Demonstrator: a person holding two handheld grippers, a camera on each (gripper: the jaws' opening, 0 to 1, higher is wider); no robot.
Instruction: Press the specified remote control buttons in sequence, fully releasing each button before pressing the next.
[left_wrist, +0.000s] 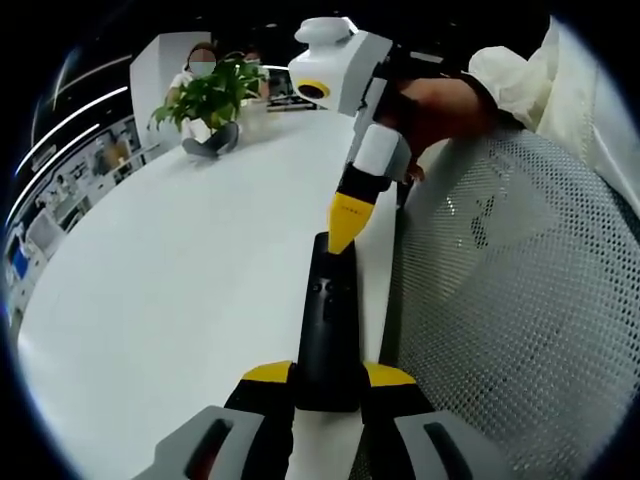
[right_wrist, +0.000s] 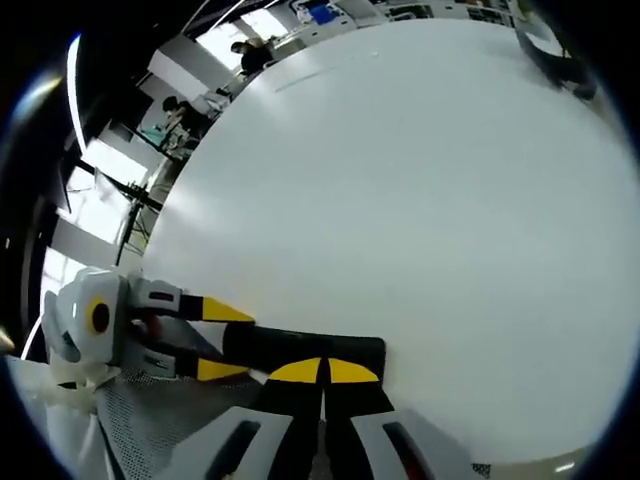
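At the table's (left_wrist: 180, 290) near edge, beside a mesh chair back (left_wrist: 520, 300): black remote control (left_wrist: 328, 330) lying flat, lengthwise. Left gripper (left_wrist: 328, 385) clamped on its near end, jaws either side. Right gripper (left_wrist: 345, 235), jaws together into one yellow tip, set on the remote's far end. Best pressed straight down, lightly, then lifted fully clear before the next button; remote kept steady and unhidden.
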